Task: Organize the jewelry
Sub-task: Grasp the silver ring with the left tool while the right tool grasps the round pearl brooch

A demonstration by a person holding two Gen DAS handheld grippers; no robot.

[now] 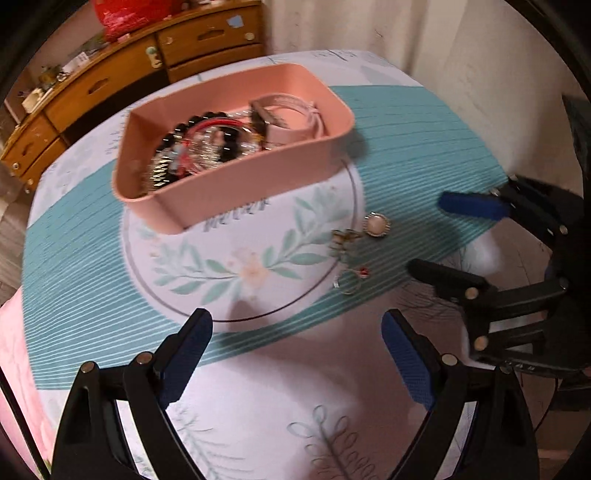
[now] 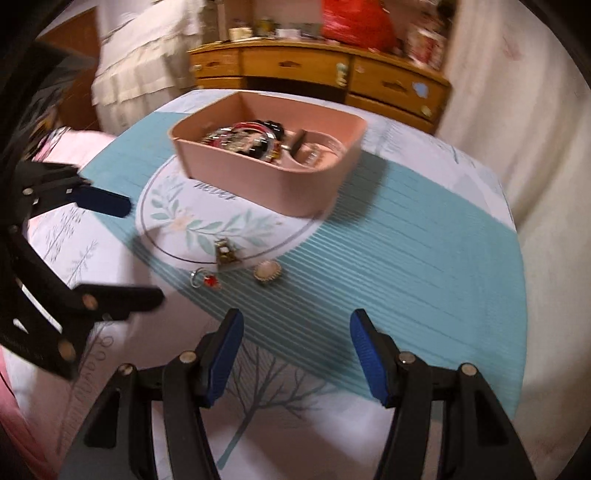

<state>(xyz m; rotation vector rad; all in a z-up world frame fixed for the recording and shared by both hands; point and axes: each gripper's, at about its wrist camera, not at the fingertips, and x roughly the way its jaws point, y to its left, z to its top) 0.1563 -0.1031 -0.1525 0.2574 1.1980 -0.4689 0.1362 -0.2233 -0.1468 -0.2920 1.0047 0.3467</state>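
Observation:
A pink box [image 1: 255,173] stands on the table, also in the right wrist view [image 2: 266,184]. It holds bead bracelets [image 1: 199,147] and a pink watch [image 1: 291,118]. Loose on the cloth lie a round pearl brooch [image 1: 376,224] [image 2: 266,271], a gold clip [image 1: 342,238] [image 2: 226,252] and a ring with a red stone [image 1: 351,278] [image 2: 206,280]. My left gripper [image 1: 297,332] is open and empty, left of and nearer than these pieces. My right gripper [image 2: 296,332] is open and empty, just short of the brooch. Each gripper shows in the other's view, the right [image 1: 432,232] and the left [image 2: 146,253].
The table wears a white and teal leaf-print cloth [image 1: 424,122] [image 2: 424,240]. A wooden dresser [image 1: 110,81] [image 2: 314,70] with clutter and a red bag [image 2: 354,22] stands behind. A pale wall [image 1: 480,74] is on the right.

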